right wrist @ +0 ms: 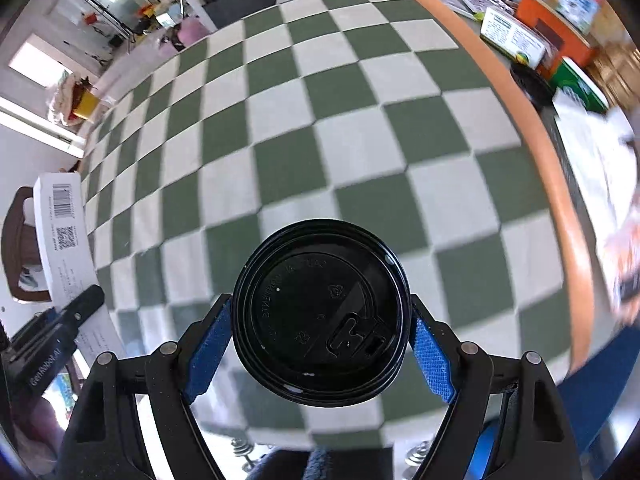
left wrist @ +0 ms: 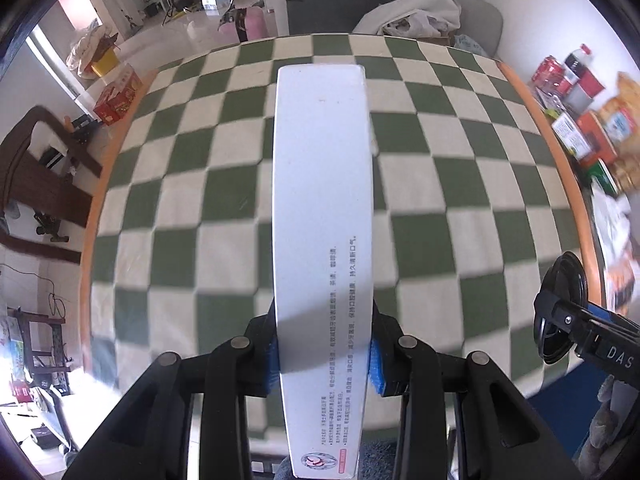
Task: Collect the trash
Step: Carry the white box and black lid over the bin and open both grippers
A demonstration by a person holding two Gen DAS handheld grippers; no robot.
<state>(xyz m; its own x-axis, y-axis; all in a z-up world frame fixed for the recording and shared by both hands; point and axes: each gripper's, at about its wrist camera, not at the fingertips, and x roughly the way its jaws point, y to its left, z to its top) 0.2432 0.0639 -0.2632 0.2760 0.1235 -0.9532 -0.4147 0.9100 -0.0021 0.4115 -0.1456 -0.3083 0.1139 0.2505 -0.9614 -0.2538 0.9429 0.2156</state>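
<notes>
Left tongs [left wrist: 322,354] clamp a white carton [left wrist: 322,208], bottom cropped; right tongs [right wrist: 320,340] clamp a black-lidded cup [right wrist: 320,312], body hidden; bench [right wrist: 536,128] beneath clear.

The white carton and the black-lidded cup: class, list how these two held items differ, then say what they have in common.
1. The white carton is long, flat-sided and printed with text; the black-lidded cup is round.
2. The carton sits in the left hand-held gripper; the cup sits in the right hand-held gripper.
Shared: both are clamped between blue pads above the checkered tablecloth.
</notes>
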